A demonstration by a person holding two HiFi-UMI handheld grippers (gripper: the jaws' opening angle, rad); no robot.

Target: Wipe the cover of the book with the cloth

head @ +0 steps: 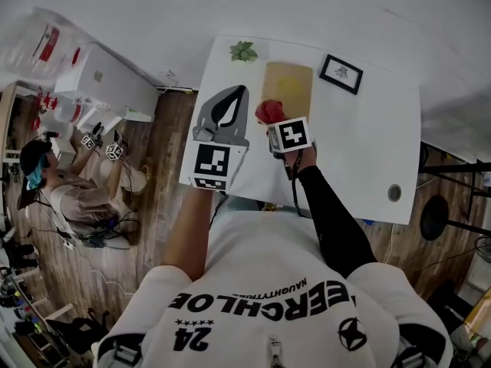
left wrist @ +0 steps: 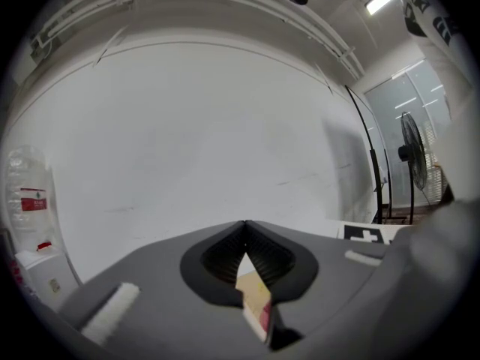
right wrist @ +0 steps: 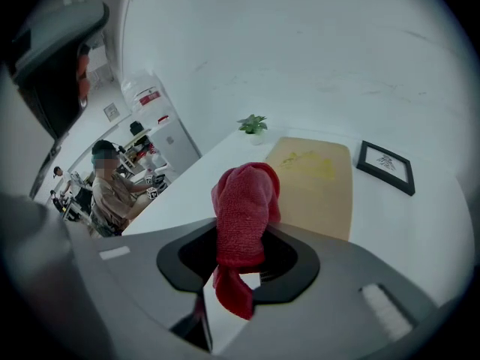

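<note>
Book (head: 288, 87) lies on the table (head: 368, 129) at twelve o'clock from my right gripper (right wrist: 241, 257), which is clamped on the red cloth (right wrist: 244, 201). My left gripper (left wrist: 244, 227) is closed and empty. As I judge it, the wiping has not yet begun.

left gripper (left wrist: 244, 225): jaws together, empty, tilted up | right gripper (right wrist: 241, 238): jaws clamped on cloth (right wrist: 244, 193), forearm outstretched

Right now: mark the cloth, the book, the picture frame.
cloth (right wrist: 244, 201), right gripper view, bunched middle of the red fabric.
book (head: 288, 84), head view, centre of tan cover.
picture frame (head: 341, 73), head view, centre of the print.
</note>
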